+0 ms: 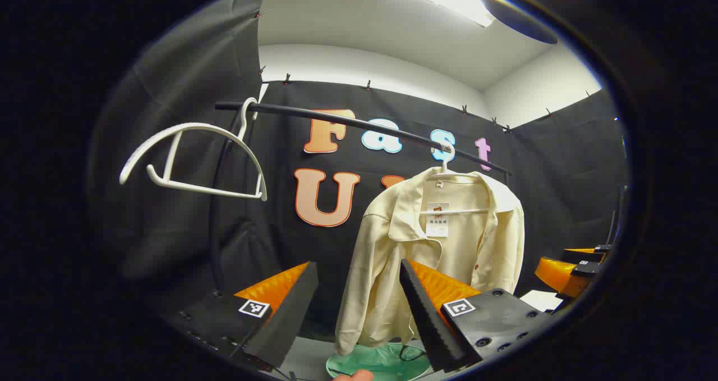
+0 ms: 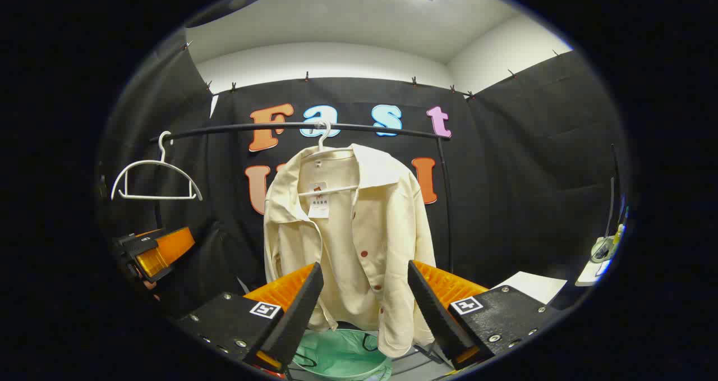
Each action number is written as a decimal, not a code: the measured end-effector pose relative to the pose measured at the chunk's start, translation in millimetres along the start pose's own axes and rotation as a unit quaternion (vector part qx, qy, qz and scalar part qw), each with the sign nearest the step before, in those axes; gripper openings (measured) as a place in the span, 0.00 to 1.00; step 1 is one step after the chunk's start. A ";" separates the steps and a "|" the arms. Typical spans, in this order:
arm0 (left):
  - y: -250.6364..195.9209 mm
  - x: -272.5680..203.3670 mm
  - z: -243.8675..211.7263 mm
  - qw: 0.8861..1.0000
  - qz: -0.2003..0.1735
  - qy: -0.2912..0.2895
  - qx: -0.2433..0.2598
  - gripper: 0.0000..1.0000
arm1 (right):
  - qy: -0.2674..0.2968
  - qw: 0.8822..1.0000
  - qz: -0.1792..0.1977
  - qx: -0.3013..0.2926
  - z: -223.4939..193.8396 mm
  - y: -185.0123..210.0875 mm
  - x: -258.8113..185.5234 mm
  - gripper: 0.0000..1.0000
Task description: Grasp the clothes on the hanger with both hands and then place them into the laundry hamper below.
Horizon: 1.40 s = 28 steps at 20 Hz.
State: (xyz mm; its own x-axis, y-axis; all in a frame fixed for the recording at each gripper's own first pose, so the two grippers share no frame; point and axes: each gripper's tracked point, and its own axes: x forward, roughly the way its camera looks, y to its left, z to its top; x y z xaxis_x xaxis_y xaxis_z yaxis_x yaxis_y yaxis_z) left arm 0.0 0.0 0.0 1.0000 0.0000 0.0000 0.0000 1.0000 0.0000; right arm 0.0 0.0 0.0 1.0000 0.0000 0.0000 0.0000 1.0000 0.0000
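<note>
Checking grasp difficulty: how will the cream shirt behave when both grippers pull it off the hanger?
Probably floppy: the shirt hangs in soft folds, sleeves drooping. Likely light, since the thin hanger holds it level. Its open front may slide off unevenly.

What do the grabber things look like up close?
Each gripper has two wedge-shaped fingers with ridged inner faces, fixed to black blocks dotted with screws. Each block carries a small square black-and-white marker. That goes for the left gripper and the right gripper. The left gripper view also catches the right gripper off to the side, with a glossy orange body.
</note>
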 end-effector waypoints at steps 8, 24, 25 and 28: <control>-3.3 1.7 -10.8 0.999 -0.019 0.010 -0.024 0.96 | -0.002 1.000 -0.017 0.006 -1.4 -3.8 13.4 0.94; -24.1 25.3 -30.4 0.997 -0.041 0.033 -0.055 0.96 | -0.011 1.000 -0.012 -0.003 -1.2 -3.9 19.4 0.94; -25.4 25.5 -31.5 0.997 -0.040 0.034 -0.053 0.96 | -0.009 1.000 -0.010 -0.003 -1.9 -4.9 20.4 0.94; -28.4 28.0 -31.7 0.998 -0.034 0.030 -0.052 0.96 | -0.006 1.000 0.005 -0.002 -2.9 -3.8 23.0 0.94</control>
State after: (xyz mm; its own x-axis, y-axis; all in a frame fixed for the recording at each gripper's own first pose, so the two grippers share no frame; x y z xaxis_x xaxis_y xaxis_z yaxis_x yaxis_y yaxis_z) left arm 28.0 -28.4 -31.7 0.9958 -0.0709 -0.0571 0.0646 0.9923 -0.1059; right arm 23.0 -3.8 -2.9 0.9999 0.0107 0.0117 -0.0107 0.9999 -0.0036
